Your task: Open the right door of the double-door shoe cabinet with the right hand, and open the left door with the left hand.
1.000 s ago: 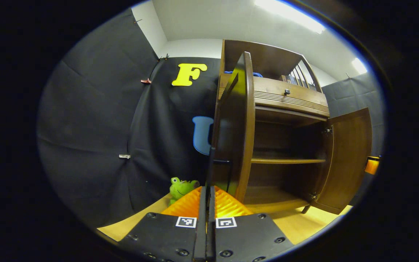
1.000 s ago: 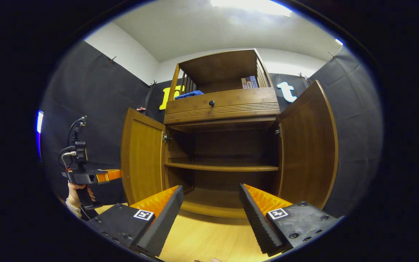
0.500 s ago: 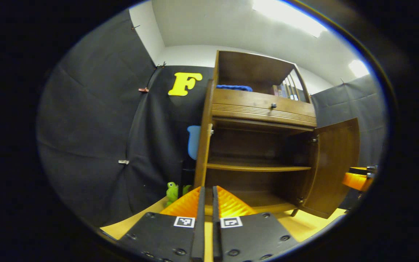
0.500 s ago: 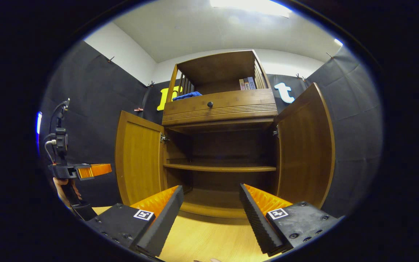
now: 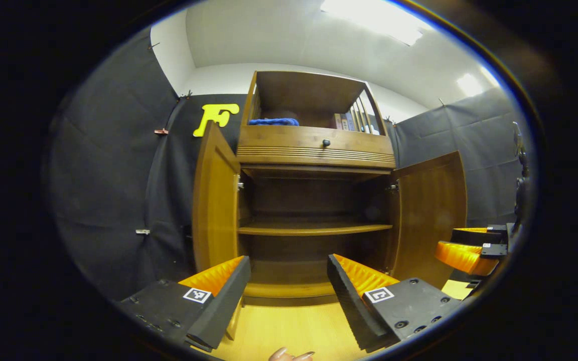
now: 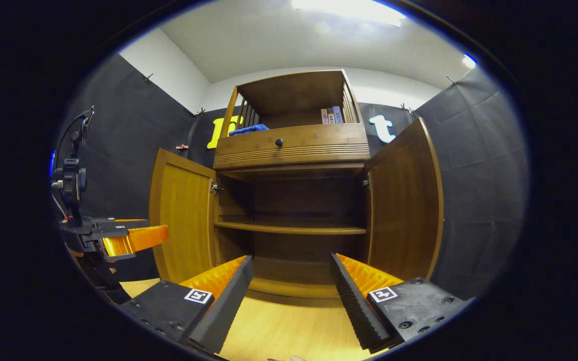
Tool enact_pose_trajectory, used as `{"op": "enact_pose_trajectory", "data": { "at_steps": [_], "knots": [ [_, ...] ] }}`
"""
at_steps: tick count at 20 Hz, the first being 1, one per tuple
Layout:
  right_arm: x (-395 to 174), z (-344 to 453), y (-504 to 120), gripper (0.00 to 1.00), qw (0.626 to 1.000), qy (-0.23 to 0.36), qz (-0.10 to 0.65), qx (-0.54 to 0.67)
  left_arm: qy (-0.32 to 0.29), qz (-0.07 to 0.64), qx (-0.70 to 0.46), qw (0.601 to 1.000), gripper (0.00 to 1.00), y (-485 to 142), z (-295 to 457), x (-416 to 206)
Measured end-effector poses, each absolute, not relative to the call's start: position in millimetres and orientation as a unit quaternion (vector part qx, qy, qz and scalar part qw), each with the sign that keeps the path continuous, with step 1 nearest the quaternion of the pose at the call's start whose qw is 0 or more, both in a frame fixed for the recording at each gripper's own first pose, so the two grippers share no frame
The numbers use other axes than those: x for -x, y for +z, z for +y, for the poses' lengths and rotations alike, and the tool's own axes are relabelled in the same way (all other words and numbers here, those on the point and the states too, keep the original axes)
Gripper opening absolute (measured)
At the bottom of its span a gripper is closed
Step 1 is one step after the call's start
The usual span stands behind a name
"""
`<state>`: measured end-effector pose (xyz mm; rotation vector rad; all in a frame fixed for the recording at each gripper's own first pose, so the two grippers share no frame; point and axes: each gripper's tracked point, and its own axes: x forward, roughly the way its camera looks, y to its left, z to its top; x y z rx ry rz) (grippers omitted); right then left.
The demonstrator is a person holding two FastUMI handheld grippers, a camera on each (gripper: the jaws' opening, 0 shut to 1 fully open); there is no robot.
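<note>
The brown wooden shoe cabinet (image 5: 314, 150) stands ahead with both doors swung wide. Its left door (image 5: 213, 200) and right door (image 5: 432, 210) hang outward; in the right gripper view they are the left door (image 6: 181, 210) and right door (image 6: 404, 200). Inside, a bare shelf (image 6: 289, 229) crosses the middle. My left gripper (image 5: 289, 286) is open, back from the cabinet, holding nothing. My right gripper (image 6: 291, 288) is open too, centred before the opening. The right gripper (image 5: 467, 248) also shows at the far right of the left gripper view, and the left gripper (image 6: 118, 238) at the left of the right gripper view.
A drawer with a dark knob (image 6: 279, 142) sits above the doors. The top compartment holds a blue cloth (image 5: 274, 122) and some books (image 5: 351, 120). Pale wooden floor (image 6: 279, 331) lies in front. Black cloth walls close in on both sides.
My left gripper has let go of the left door, opened, and pulled back to face the cabinet front. The left door now stands fully open. The right gripper barely moved.
</note>
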<state>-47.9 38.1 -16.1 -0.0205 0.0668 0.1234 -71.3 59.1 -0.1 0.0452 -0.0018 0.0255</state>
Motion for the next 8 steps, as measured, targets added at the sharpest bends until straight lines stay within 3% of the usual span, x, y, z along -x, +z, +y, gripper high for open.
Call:
{"op": "enact_pose_trajectory", "data": {
  "at_steps": [8],
  "knots": [
    [51.9, 19.9, -15.6, 0.95, 0.998, 0.044, 0.036, 0.031, -0.013, -0.012, -0.045, 0.999, 0.97, 1.9, 28.1, 61.7]
  ]
}}
